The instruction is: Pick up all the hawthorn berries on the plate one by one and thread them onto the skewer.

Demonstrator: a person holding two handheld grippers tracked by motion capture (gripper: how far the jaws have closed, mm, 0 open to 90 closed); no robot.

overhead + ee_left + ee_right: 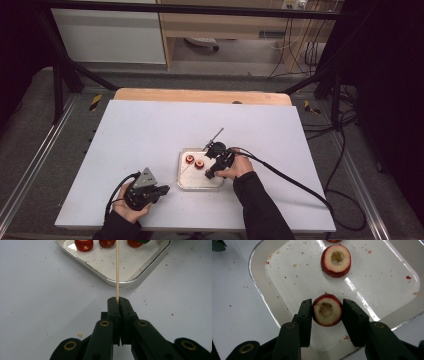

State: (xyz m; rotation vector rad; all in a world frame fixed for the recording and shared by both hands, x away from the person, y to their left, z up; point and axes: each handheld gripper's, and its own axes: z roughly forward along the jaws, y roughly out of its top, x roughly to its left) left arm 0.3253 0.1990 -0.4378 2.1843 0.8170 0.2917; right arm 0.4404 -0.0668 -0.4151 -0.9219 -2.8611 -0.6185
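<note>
A thin wooden skewer (117, 270) is clamped at its near end between the two black jaws of the left gripper (119, 302), which are pressed tight together on it. Its long axis runs straight out along the jaws, away from the hand, pointing over the rim of a shallow metal tray (140, 277) and on above the tray's white floor. In the high view the skewer (179, 176) shows as a faint pale line slanting up and to the right from the left gripper (161, 190) toward the tray (186, 186), which sits near the middle of a white table (140, 130). The left hand (129, 207) holds its gripper low, just to the left of the tray.

The right gripper (327, 312) reaches into the tray, and its jaws are partly closed on a cored red fruit (327, 310), one pad against each side. The fruit lies with its hollowed pale face toward the camera, the core hole open. A second cored fruit (336, 260) sits farther along the tray floor, apart from the first, its hole also facing the camera. Red crumbs are scattered over the tray and the table around it.

In the high view the right hand (239, 167) comes in over the tray's right edge, a black cable (290, 182) trailing off to the right. Two red fruits (194, 161) lie in the tray's upper left part.
</note>
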